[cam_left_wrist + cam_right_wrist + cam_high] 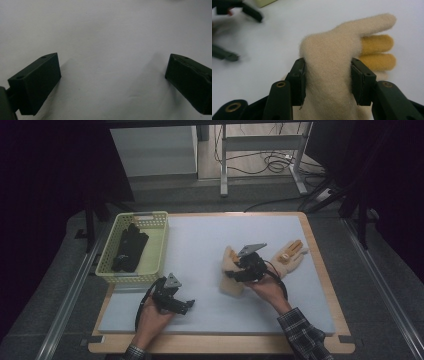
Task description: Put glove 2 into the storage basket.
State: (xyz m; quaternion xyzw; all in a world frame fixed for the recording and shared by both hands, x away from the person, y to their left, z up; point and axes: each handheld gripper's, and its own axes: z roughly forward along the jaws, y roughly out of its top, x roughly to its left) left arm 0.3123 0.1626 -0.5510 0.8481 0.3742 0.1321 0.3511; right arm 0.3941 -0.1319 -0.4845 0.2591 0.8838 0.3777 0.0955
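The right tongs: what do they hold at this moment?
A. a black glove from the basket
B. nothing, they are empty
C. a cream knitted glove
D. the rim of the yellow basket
C: in the right gripper view the pads of the right tongs press on both sides of the cream knitted glove, and the high view shows the same glove under that hand.

1. High view sits above the person's side, looking forward and down over the whole table (320, 270), fairly far off.
2. Left gripper view looks along its own jaws, right up close to the bare white surface.
3. Right gripper view looks along its jaws at the beige glove (329, 75), very near. It shares the glove (231, 270) and left gripper (175, 302) with the high view.
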